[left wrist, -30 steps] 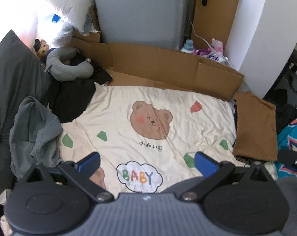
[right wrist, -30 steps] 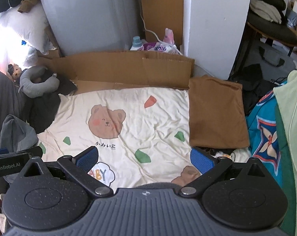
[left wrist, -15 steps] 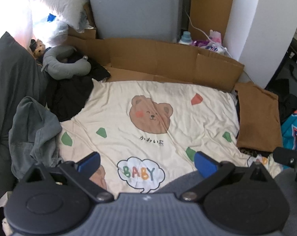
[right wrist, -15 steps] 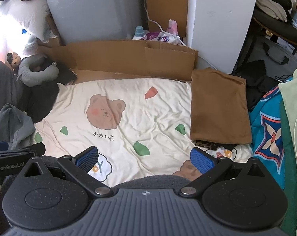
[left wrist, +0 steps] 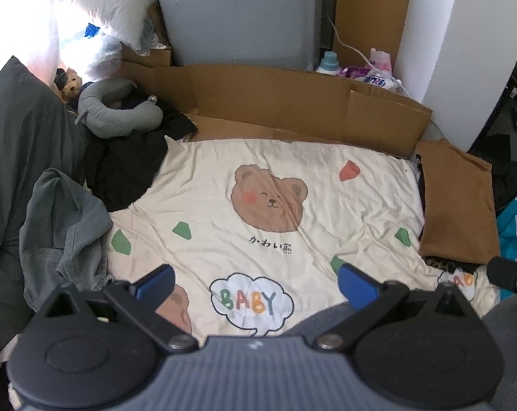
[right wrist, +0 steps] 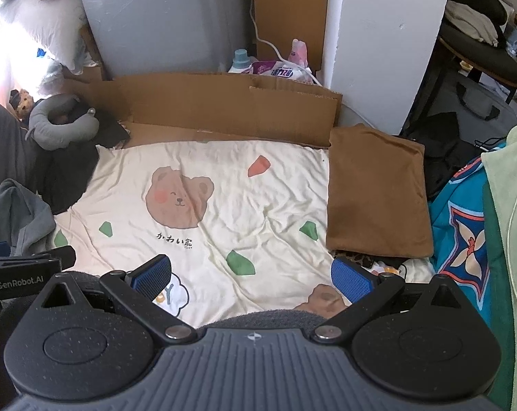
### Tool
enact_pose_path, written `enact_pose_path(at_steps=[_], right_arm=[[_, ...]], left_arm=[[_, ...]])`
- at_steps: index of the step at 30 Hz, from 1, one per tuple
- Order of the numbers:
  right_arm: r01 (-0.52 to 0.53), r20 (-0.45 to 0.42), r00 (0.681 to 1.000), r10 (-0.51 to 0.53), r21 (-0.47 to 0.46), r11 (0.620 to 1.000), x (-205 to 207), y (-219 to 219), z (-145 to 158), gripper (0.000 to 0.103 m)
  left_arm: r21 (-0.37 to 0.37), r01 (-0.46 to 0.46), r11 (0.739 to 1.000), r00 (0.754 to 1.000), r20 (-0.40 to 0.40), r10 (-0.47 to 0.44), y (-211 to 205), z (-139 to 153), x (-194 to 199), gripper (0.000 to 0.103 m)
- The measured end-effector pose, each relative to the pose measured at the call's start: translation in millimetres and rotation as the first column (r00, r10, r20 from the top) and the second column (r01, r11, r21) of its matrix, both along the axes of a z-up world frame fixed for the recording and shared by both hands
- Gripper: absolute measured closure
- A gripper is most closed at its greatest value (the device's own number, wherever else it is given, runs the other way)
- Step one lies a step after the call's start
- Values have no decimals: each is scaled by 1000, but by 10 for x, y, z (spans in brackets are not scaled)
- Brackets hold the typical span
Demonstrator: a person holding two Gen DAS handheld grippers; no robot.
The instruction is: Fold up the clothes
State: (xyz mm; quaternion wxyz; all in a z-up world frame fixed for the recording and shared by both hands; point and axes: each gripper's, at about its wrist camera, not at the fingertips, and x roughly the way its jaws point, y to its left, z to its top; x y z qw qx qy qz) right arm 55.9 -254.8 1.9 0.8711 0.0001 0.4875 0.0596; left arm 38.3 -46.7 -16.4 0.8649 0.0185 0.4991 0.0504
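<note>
Both views have pulled back and risen over the last second; more bear-print sheet [left wrist: 292, 205] shows. Left gripper [left wrist: 255, 282] and right gripper [right wrist: 251, 275]: jaws apart, empty. Folded brown garment [right wrist: 374, 198] lies at the sheet's right edge; crumpled grey garment [left wrist: 63, 226] at left is probably next.

Bare blanket [left wrist: 327, 185] between clothes heaps [left wrist: 63, 226]

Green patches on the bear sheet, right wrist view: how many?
4 on the bear sheet: one far left by the grey garment, one below-left of the bear face, one near centre front, one by the brown cloth. The grippers may hide more.
</note>
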Motion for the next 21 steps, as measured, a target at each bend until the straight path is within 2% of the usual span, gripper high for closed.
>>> enact_pose_path(at_steps=[21], right_arm=[[-10, -9, 1000, 10, 4, 1000, 47, -43, -9, 1]], left_arm=[[17, 4, 1000, 1000, 4, -4, -23, -4, 9, 1]])
